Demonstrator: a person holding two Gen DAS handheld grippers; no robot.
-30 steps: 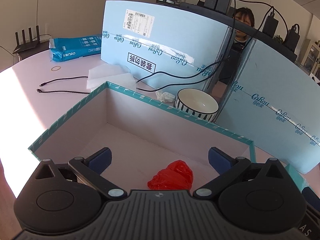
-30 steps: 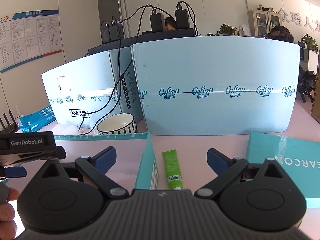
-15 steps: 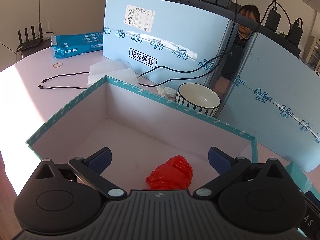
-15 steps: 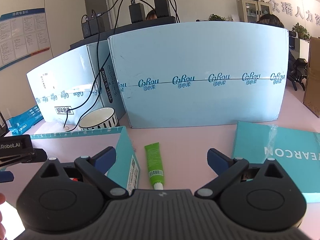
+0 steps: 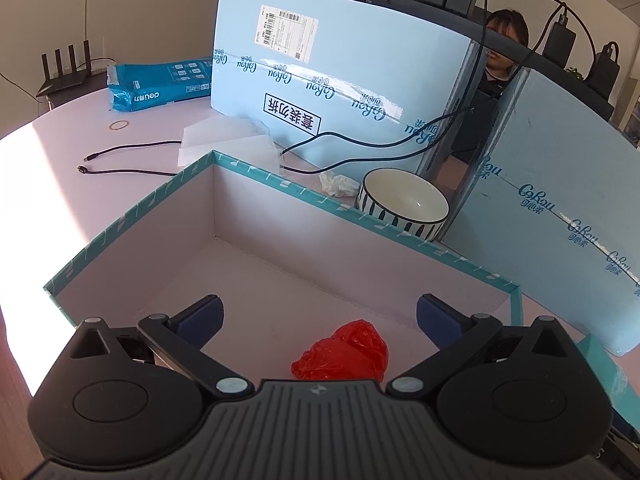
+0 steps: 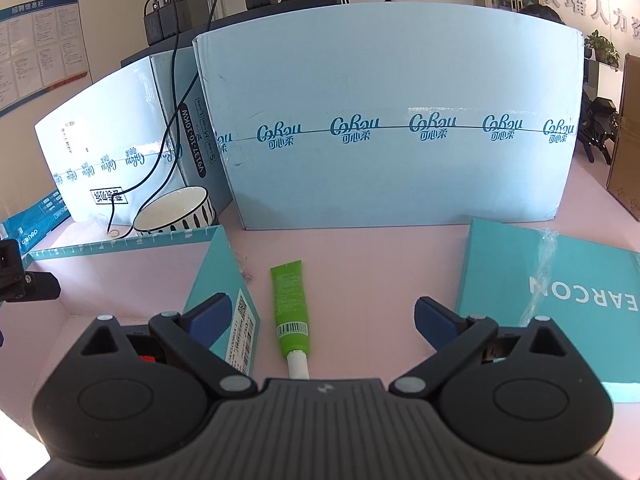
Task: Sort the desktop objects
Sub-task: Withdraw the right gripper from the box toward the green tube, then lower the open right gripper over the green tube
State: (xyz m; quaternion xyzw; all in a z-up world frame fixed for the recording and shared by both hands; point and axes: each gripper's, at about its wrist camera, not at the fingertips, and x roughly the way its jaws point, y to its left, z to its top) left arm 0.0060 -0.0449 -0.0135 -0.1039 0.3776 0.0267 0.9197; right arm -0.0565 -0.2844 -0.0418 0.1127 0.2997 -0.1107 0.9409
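Green tube (image 6: 291, 309): one, lying flat on the pink worktop at lower centre of the right wrist view, just beside the teal box's right wall, white cap toward the camera.
Handling: likely light, soft-walled and a little slick; best taken across the firmer part near the cap.
Right tool (image 6: 322, 314): jaws wide, empty, straddling the tube from above.
Teal box (image 5: 276, 182): one, open-topped.
Red bag (image 5: 344, 354): one, crumpled, lying inside the box at lower centre; feather-light, yielding.
Left tool (image 5: 318, 318): jaws wide, empty, over the box.
Striped bowl (image 5: 404, 200): one, behind the box.
Teal lid (image 6: 560, 300): one, lower right.
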